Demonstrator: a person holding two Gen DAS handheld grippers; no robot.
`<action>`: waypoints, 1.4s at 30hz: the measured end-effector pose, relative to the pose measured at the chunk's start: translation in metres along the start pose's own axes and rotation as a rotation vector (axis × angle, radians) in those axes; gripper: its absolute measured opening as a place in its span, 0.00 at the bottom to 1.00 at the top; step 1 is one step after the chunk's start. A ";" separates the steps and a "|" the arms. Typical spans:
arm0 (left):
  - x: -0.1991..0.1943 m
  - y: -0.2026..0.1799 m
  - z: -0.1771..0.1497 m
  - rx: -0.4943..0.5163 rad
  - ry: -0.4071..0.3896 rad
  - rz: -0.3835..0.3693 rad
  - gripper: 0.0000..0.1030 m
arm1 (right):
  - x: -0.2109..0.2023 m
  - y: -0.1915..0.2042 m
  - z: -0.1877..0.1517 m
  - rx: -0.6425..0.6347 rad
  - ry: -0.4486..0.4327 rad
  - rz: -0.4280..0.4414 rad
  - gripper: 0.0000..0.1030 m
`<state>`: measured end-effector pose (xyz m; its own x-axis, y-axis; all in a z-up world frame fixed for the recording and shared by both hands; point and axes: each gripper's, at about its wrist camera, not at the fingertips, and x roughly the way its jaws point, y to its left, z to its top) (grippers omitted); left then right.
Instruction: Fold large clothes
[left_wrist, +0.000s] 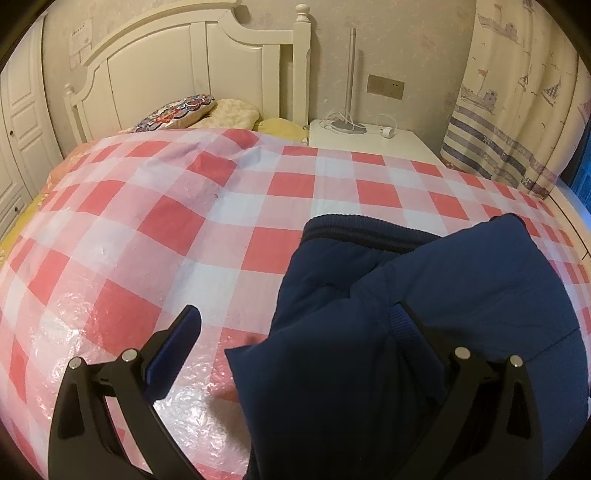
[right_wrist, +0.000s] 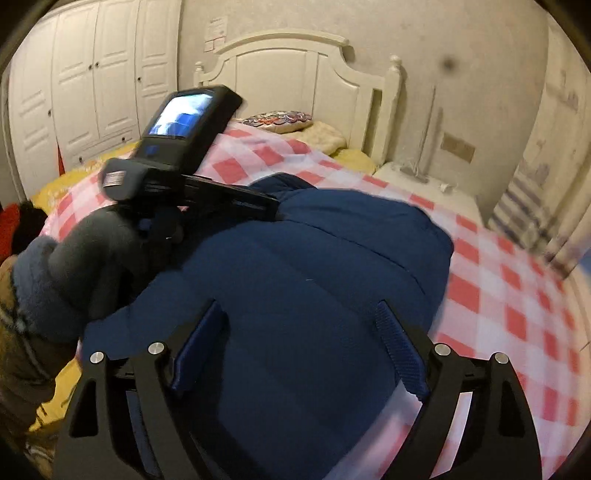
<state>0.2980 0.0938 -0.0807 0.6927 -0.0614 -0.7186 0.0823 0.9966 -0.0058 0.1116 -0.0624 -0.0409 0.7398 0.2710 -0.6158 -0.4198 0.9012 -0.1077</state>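
Jacket (right_wrist: 295, 266) lies beneath both tilted-down, wide-open, empty hand-held grippers, left (left_wrist: 299, 328) and right (right_wrist: 299, 325).

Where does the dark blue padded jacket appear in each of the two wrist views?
Left wrist view: the dark blue padded jacket fills the lower right, on the red-and-white checked cover.
Right wrist view: it fills the centre and bottom.
Shared landmark: the white wooden headboard, top left in the left view, top centre in the right.
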 end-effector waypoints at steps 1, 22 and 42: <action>0.000 0.001 0.000 -0.003 0.002 -0.004 0.98 | -0.007 0.008 -0.001 -0.025 -0.020 0.007 0.82; -0.048 0.081 -0.080 -0.194 0.176 -0.430 0.98 | 0.010 -0.105 -0.080 0.664 0.100 0.362 0.94; -0.047 0.010 -0.060 -0.211 0.082 -0.616 0.52 | 0.012 -0.126 -0.055 0.446 -0.138 0.194 0.69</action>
<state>0.2227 0.1098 -0.0887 0.5061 -0.6283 -0.5908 0.2982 0.7703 -0.5637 0.1441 -0.1909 -0.0776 0.7454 0.4631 -0.4795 -0.3134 0.8783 0.3611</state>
